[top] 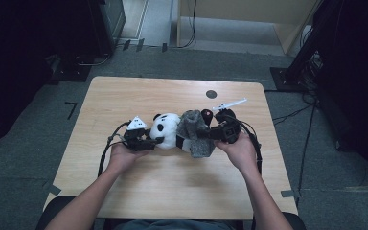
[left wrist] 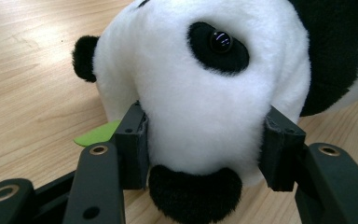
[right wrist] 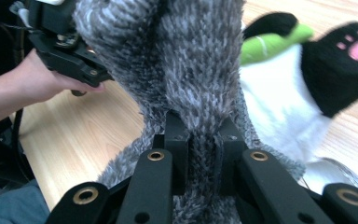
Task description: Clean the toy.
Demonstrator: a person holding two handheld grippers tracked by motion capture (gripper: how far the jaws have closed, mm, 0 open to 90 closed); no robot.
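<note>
My left gripper [left wrist: 205, 144] clamps the toy panda's [top: 166, 128] head on the table [top: 172, 191]; my right gripper [right wrist: 200, 140] pinches its fuzzy grey cloth [right wrist: 191, 70].

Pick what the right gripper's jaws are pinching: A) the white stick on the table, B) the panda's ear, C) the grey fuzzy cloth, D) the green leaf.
C: in the right gripper view, the right gripper has its jaws closed tight on a fold of the grey fuzzy cloth.
</note>
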